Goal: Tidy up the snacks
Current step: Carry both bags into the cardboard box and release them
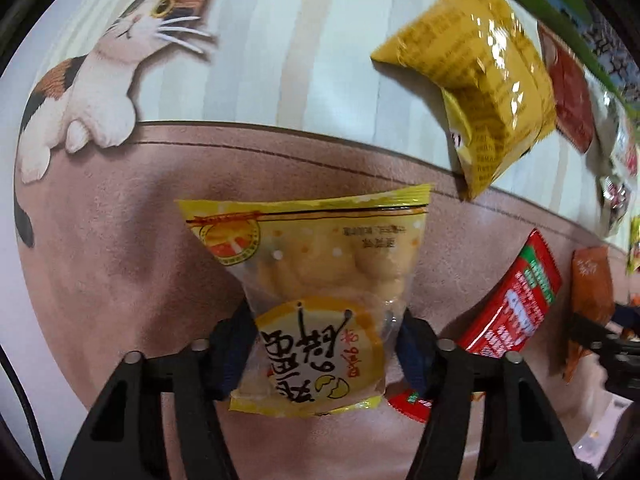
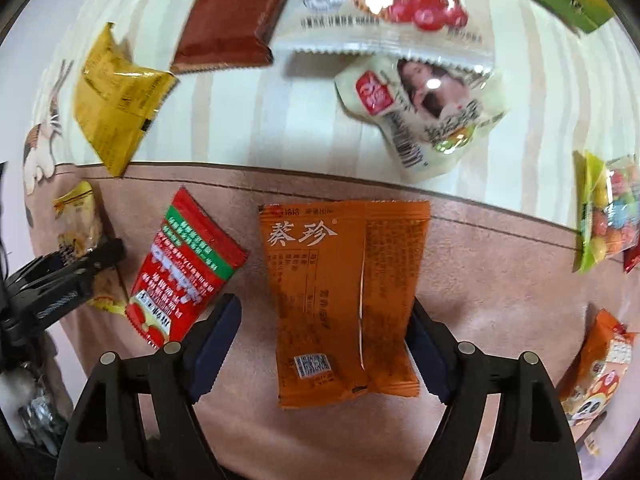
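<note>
A pale yellow packet of egg snacks (image 1: 316,264) sits between my left gripper's fingers, and both pads press its lower sides; the left gripper (image 1: 322,328) is shut on it and points down at the pink-brown part of the cloth (image 1: 120,220). In the right wrist view an orange packet (image 2: 344,280) lies flat on the cloth between the fingers of my right gripper (image 2: 323,312). That gripper is open, with a clear gap on the left side of the packet. The left gripper (image 2: 80,268) shows at that view's left edge.
A red packet (image 2: 184,268) lies between the two grippers. Further back lie a mustard packet (image 2: 116,108), a brown packet (image 2: 236,16) and two white packets (image 2: 380,12) (image 2: 424,112). A bag of coloured sweets (image 2: 608,212) and an orange panda packet (image 2: 596,360) lie at the right.
</note>
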Motion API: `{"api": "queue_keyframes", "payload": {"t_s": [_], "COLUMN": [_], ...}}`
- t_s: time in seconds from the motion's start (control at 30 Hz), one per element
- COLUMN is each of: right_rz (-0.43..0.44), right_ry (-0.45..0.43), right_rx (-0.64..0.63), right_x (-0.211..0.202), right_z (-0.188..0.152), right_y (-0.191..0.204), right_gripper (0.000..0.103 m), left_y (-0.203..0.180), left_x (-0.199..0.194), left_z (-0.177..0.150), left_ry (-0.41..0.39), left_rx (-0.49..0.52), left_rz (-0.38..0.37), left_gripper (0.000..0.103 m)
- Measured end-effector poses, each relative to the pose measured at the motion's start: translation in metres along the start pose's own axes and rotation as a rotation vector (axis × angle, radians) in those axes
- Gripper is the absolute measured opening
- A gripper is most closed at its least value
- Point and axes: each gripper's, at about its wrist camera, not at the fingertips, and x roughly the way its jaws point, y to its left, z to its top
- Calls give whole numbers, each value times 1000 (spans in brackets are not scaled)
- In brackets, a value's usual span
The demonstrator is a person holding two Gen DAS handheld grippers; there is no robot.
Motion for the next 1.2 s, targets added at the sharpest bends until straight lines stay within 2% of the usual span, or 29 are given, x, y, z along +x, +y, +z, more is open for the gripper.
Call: {"api": "queue_keyframes", "payload": {"t_s": [0.1, 0.2, 0.3, 0.37, 0.43, 0.5, 0.57, 0.7, 0.73, 0.77, 0.8, 0.83, 0.9, 1.1, 1.2], "right_rz": [-12, -41, -6, 4, 28, 74, 70, 0, -10, -27, -58, -78, -83, 10, 56], "right_ry": [-3, -41, -62, -61, -53, -37, -31, -25, -29, -34, -40, -46, -68, -97, -115], "right_rx": [3, -15, 13, 24, 46, 76, 76, 61, 59, 51, 32, 14, -8, 23, 50], "right_x": [16, 16, 12, 12, 17, 23, 22, 35, 37, 39, 43, 47, 42, 30, 18], "right_z": [-6, -13, -25, -28, -31, -21, -5, 1, 2, 1, -1, -3, -13, -25, -28], "right_y": [12, 13, 5, 2, -9, -24, -29, -20, -19, -18, -14, -9, -3, -18, -29], "right_gripper": [81, 58, 54, 54, 59, 83, 87, 88, 87, 81, 74, 70, 58, 50, 50], "left_y": [12, 23, 27, 23, 12, 7, 5, 1, 0, -2, -5, -3, 1, 10, 9], "left_x": [-10, -18, -22, -29, -14, 0, 13, 20, 22, 23, 20, 16, 8, -14, -29], "left_z": [-1, -4, -7, -3, 10, 21, 27, 35, 36, 36, 36, 36, 33, 24, 29], "left_ry": [-5, -5, -4, 9, 36, 59, 72, 90, 90, 84, 76, 70, 62, 40, 24], "left_rx": [-41, -67, -74, -50, -18, -6, 17, 11, 5, 5, 7, 7, -4, -38, -39], "left_rz": [-38, -71, -88, -73, -53, -41, -15, 6, 3, 8, 14, 10, -7, -61, -98], "left_gripper": [52, 49, 47, 48, 54, 58, 61, 61, 60, 57, 49, 48, 44, 40, 40]}}
